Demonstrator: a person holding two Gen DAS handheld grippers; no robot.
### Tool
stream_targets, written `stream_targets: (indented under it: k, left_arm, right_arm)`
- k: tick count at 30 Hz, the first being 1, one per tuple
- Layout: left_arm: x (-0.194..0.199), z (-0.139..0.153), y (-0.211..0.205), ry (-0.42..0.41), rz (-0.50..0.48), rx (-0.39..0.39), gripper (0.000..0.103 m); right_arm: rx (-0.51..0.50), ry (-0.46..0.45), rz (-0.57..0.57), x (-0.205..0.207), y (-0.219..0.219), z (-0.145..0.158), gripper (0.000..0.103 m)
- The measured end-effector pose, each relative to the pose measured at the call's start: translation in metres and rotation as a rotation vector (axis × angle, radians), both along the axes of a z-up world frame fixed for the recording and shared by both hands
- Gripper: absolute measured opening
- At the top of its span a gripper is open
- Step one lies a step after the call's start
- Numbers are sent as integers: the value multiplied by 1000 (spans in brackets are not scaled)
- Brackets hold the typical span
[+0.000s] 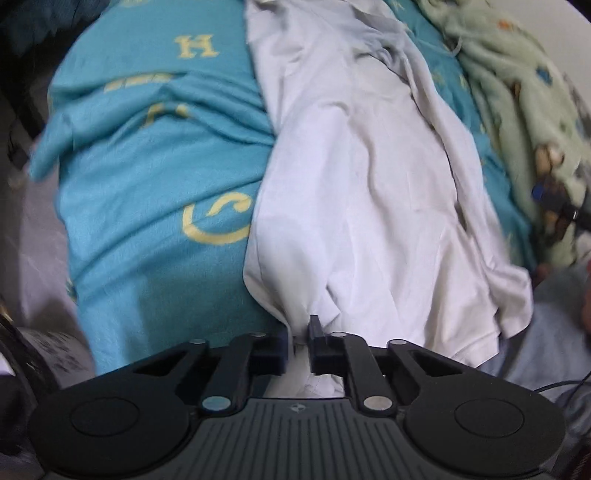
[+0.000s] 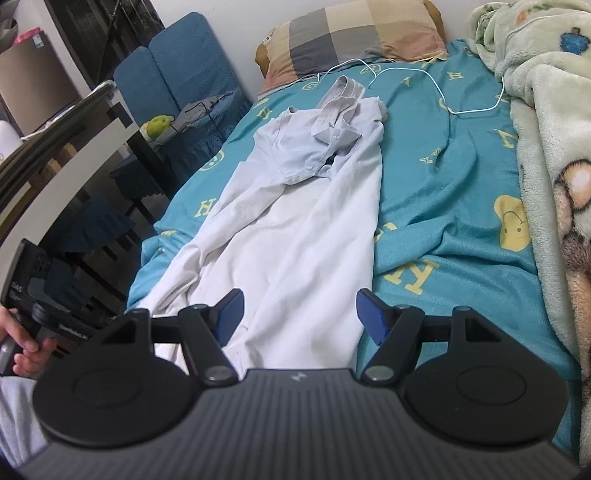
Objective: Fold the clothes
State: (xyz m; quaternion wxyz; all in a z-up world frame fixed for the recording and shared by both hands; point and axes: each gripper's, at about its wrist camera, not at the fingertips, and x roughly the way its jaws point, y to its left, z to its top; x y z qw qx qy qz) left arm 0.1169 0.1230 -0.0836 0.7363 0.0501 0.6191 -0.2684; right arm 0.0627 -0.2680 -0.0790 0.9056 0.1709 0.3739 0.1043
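While the white shirt [image 2: 295, 221] lies mid-frame on the bed [image 2: 443, 177] | left tongs [image 1: 300, 339] pinch its hem | right tongs [image 2: 299, 314] gape empty | soft, light, limp: grip edges.

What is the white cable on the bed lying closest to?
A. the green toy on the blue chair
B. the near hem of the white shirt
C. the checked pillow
C: the white cable loops over the teal bedsheet just below the checked pillow.
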Motion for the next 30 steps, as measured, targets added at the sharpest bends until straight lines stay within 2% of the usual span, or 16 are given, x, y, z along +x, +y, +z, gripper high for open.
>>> stream_targets:
  k: [4,6,10,14,20,22,25,27,30]
  left_arm:
    - [-22,42,-31,-112,-77,94,8]
    - [-39,69,-56,-182,-151,125,8]
    - [-78,107,-107,-293,-284,126,8]
    - [-102,93,-154,-304,-347,106,7]
    - [-100,31,-169,-204,-302,57,10]
    - [-95,19,-163,-168,-269,42,18]
    - [-89,23,-145,-132,-199,-51,41]
    - [-83,30,-128,-129,-112,-113,65]
    - [-66,29,-95,-94,55,-216,76]
  right_arm:
    - [9,2,-15,-3,-5,0,70]
    - [16,11,-31,-5,-9,-1,70]
    - [38,28,-66,-6,-19,-4,70]
    - [81,48,-92,-4,-29,-7,70]
    - [180,112,-133,-2,-46,-16,70]
    - [208,153,-146,-2,-50,-21,70]
    - [238,221,-145,1,-52,-31,70]
    - [245,275,-122,6,-49,-38,70]
    - [213,354,-108,13,-42,-49,70]
